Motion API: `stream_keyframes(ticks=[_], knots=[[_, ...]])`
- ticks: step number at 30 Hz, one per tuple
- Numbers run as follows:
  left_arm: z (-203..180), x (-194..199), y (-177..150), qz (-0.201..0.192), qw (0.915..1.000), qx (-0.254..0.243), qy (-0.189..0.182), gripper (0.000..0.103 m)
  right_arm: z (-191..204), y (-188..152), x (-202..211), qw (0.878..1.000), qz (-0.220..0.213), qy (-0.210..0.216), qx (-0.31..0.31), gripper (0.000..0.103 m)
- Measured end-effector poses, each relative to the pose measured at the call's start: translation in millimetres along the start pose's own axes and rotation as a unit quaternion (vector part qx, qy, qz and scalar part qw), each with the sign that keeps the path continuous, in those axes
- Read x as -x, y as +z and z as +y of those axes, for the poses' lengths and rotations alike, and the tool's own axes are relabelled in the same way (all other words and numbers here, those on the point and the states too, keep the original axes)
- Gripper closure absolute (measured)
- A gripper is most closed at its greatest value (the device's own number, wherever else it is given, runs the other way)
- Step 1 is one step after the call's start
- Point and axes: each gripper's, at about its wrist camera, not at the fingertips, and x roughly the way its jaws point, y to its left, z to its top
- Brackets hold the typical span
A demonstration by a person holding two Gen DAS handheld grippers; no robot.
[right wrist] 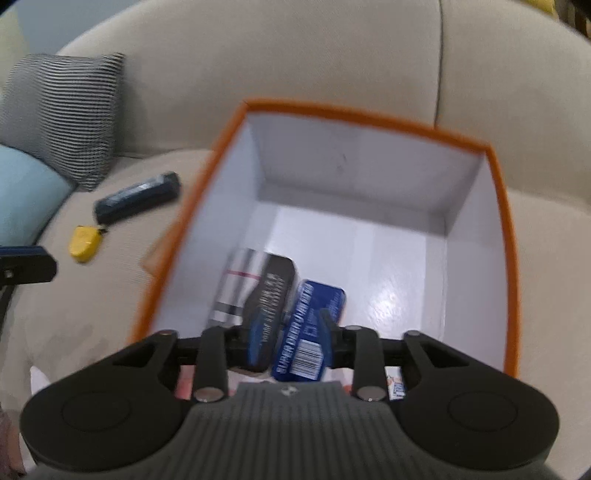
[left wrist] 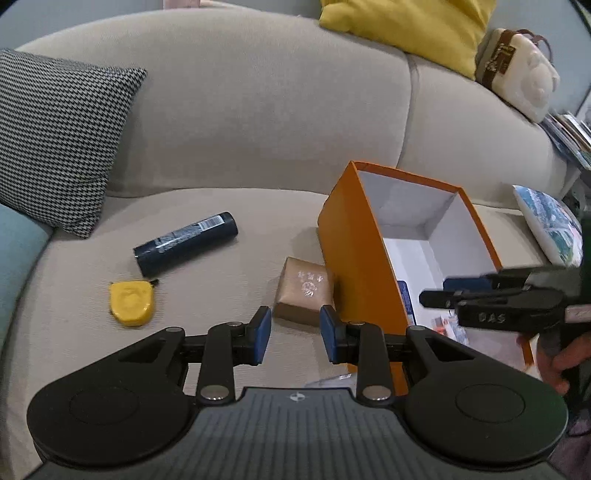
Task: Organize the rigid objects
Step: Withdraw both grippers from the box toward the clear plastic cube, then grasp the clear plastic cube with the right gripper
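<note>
Three loose items are lying on the beige sofa (left wrist: 229, 122) seat left of the orange box (left wrist: 354, 258): one dark blue cylinder (left wrist: 184, 243) on its side, one yellow tape measure (left wrist: 130, 303) just below it, and one small brown packet (left wrist: 304, 293) resting against the box's left wall. One houndstooth cushion (left wrist: 59, 144) is leaning at the far left, one pale blue cushion (right wrist: 26, 195) is showing beside it, one yellow cushion (left wrist: 406, 29) is sitting on the backrest, and one cream bag (left wrist: 517, 74) is resting at the right. The left gripper (left wrist: 295, 330) is hovering over the seat with its jaws spread and nothing between them, the packet just ahead. Inside the open box, two items are lying side by side near the front wall: one black-and-silver box (right wrist: 255, 291) and one blue carton (right wrist: 314, 325). The right gripper (right wrist: 290, 341) is hanging over the box, its jaws parted above the blue carton; motion blur is making it hard to tell whether the pads are touching it.
</note>
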Motion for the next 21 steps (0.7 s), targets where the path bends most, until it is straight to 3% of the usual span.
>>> stream_keyframes(ticks=[4,10,13,17,21], knots=[[5,17,-15,0.001,0.9998,-0.017,-0.003,0.068,28,1,29,0.999,-0.033,0.016,0.031,0.057],[14,34,-40,0.010,0.9986,-0.051,-0.002,0.067,77,-11,42,0.993,-0.047,0.054,0.091,0.056],[18,35,-52,0.018,0.9978,-0.062,-0.014,0.057,102,-19,37,0.989,-0.037,0.050,0.135,0.046],[21,27,-57,0.032,0.9974,-0.063,-0.012,0.056,130,-26,20,0.974,0.004,0.043,0.224,0.046],[22,21,-57,0.033,0.9961,-0.080,-0.016,0.056,151,-29,-3,0.944,0.063,0.040,0.320,0.046]])
